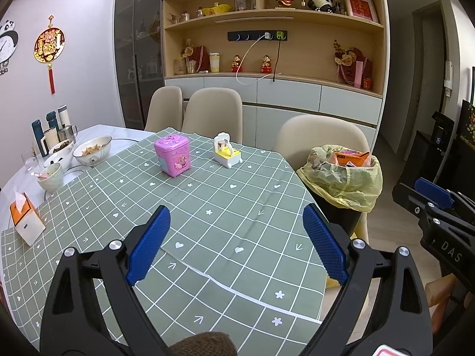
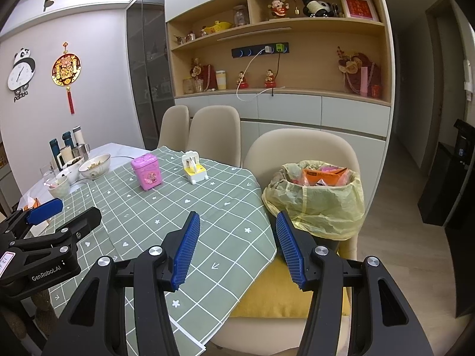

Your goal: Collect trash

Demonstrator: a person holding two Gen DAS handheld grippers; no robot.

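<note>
A black trash bin with a yellow bag (image 1: 344,175) (image 2: 320,198) stands on a chair at the table's right edge, filled with wrappers, an orange packet on top. My left gripper (image 1: 236,237) is open and empty above the green checked tablecloth (image 1: 207,207). My right gripper (image 2: 237,243) is open and empty over the table's corner, just left of the bin. A pink toy box (image 1: 173,155) (image 2: 147,171) and a small yellow-and-white toy (image 1: 226,150) (image 2: 194,168) stand on the cloth farther away.
Bowls with food (image 1: 92,149), cups and flasks (image 1: 53,130) crowd the table's far left. An orange tissue box (image 1: 26,219) sits at the left edge. Beige chairs (image 1: 212,112) line the far side. A yellow cushion (image 2: 276,293) lies on the near chair.
</note>
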